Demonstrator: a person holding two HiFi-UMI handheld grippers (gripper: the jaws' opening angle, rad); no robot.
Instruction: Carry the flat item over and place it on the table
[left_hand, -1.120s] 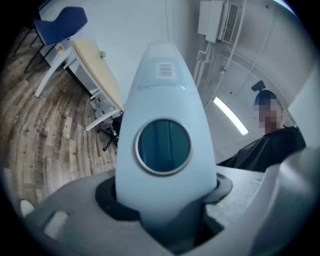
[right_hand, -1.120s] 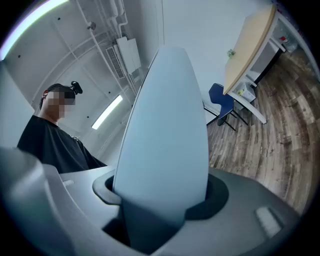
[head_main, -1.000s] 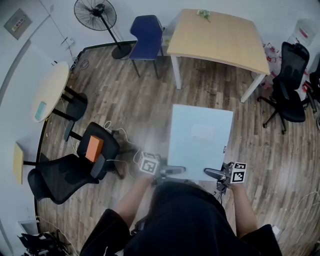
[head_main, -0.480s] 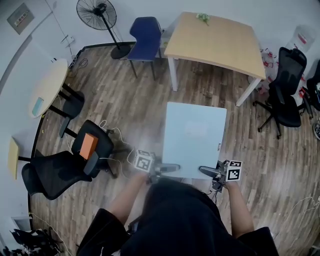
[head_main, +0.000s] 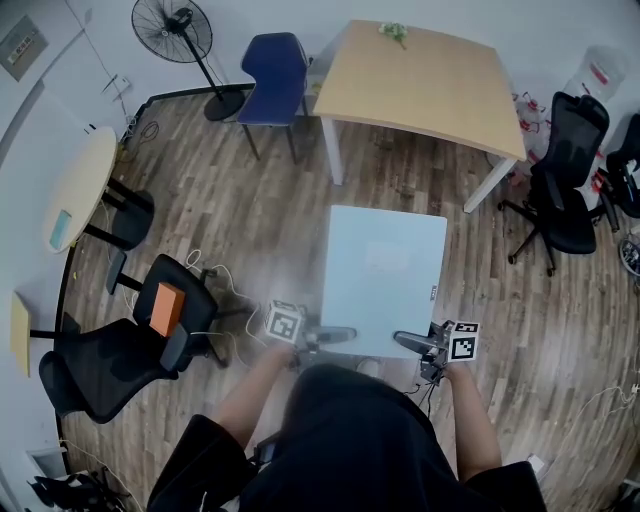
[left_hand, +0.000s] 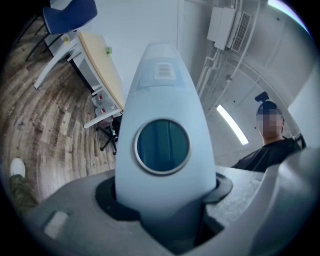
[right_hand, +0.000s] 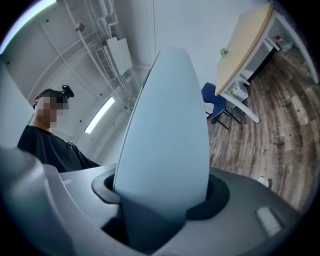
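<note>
the panel (head_main: 385, 280) is held flat and level above the floor (head_main: 250, 210), well short of the table (head_main: 420, 85), and is gripped along its near edge at two places: the left gripper (head_main: 335, 336) is clamped near the left corner and the right gripper (head_main: 412, 342) near the right one. in each gripper view the panel's edge is seen seated between the jaws, which are pressed on both its faces, so the hold is judged firm on both sides. against the pictures of a second ago the grip is unchanged and the panel is kept in the same place before the body, while the room has slid: the table is seen a little lower and further left in the head view, and the fan (head_main: 165, 25) and the black chair (head_main: 150, 320) are shifted leftward. from this it is judged that the panel is being carried toward the table, with the carry only partly done. a stretch of floor is yet to be crossed before the far edge can be brought over the tabletop, where only a small green thing (head_main: 392, 32) is seen at the far side; the placing is not yet begun.
</note>
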